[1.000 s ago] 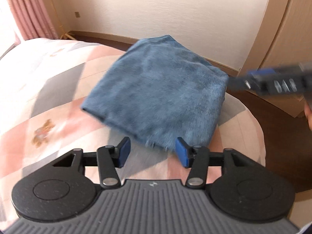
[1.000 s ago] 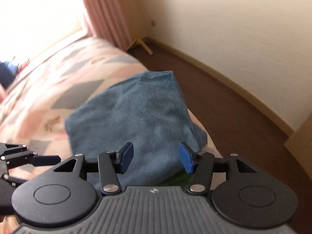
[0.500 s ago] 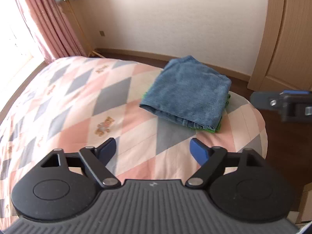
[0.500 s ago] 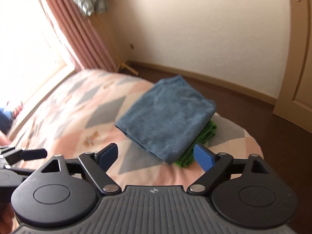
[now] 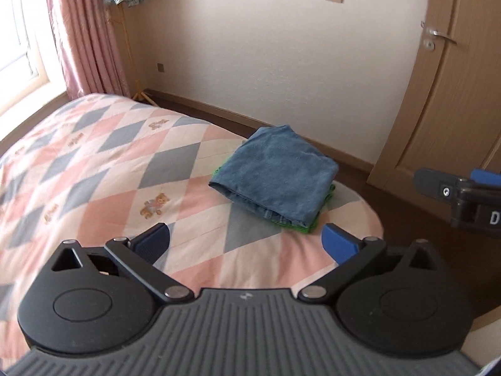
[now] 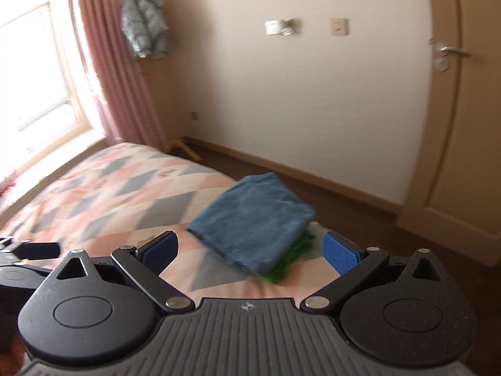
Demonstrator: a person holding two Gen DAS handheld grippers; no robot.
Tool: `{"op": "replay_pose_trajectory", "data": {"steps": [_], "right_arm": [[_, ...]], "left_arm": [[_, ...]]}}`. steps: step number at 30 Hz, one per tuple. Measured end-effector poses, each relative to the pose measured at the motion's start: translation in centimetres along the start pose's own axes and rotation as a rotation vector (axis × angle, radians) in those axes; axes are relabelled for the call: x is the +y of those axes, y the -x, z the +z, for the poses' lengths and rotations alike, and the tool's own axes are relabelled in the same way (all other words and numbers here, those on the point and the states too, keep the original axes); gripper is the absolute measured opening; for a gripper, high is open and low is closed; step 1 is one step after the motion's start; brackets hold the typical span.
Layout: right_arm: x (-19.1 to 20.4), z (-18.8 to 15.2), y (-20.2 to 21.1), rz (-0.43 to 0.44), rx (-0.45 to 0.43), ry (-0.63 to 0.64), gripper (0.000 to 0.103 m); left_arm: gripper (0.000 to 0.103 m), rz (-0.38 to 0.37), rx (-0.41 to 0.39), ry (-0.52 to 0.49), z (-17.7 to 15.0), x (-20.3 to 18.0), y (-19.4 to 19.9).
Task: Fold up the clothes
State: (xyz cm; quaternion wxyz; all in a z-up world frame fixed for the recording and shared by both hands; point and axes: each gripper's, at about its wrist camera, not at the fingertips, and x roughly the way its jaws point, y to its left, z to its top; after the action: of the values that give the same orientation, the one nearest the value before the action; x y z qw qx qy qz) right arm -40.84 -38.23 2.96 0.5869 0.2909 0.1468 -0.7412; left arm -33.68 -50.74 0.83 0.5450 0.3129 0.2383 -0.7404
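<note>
Both of my grippers have pulled up and away from the folded stack over the last second, so the pile that filled the frame now sits small and far off. Their jaws have just been opening, with nothing between them.

In the left wrist view, working from the left: the curtain (image 5: pixel 84 31) hangs at the upper left, and the bed (image 5: pixel 94 169) with its diamond-patterned cover fills the left and middle of the frame. The left gripper (image 5: pixel 247 244) sits at the bottom centre, fingers spread wide and released, only bedcover showing between them. Right of centre lies the folded blue garment (image 5: pixel 278 172), stacked on a green garment (image 5: pixel 313 224) whose edge peeps out underneath, near the bed's rounded corner. The door (image 5: pixel 444 94) stands at the far right.

In the right wrist view the right gripper (image 6: pixel 250 249) is likewise released and empty, with the blue pile just above and between its fingers in the picture, well apart in depth.

I judge this fold finished and the stack set down. To do the withdrawal well, I would keep both grippers clear of the pile so no finger snags the top layer or drags it off the green one. The stack sits close to the bed's edge, so a nudge could tip it to the floor.
</note>
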Motion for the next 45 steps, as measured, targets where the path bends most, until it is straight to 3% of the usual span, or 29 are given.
{"op": "replay_pose_trajectory", "data": {"steps": [3,8,16,28,33,45], "right_arm": [[0.2,-0.4,0.1,-0.050,-0.035,-0.011,0.103],[-0.5,-2.0,-0.2,-0.004,-0.074,-0.064,0.103],[-2.2,-3.5,-2.7,-0.004,0.123,-0.141,0.103],[-2.1,-6.2,-6.4,-0.015,0.343,-0.104,0.103],[-2.0,-6.7,-7.7,-0.030,0.387,-0.092,0.103],[-1.6,-5.8,-11.0,-0.052,0.452,-0.061,0.103]], "left_arm": [[0.102,-0.029,0.001,0.025,-0.3,0.4,0.4],[0.102,-0.101,0.055,0.076,-0.8,1.1,0.2],[0.102,0.025,0.120,0.010,-1.4,-0.2,-1.9],[0.102,0.079,0.207,0.011,-2.0,-0.6,-6.2],[0.102,0.067,0.263,0.055,-2.4,0.1,-8.1],[0.102,0.062,0.291,0.043,-1.6,0.6,-10.8]]}}
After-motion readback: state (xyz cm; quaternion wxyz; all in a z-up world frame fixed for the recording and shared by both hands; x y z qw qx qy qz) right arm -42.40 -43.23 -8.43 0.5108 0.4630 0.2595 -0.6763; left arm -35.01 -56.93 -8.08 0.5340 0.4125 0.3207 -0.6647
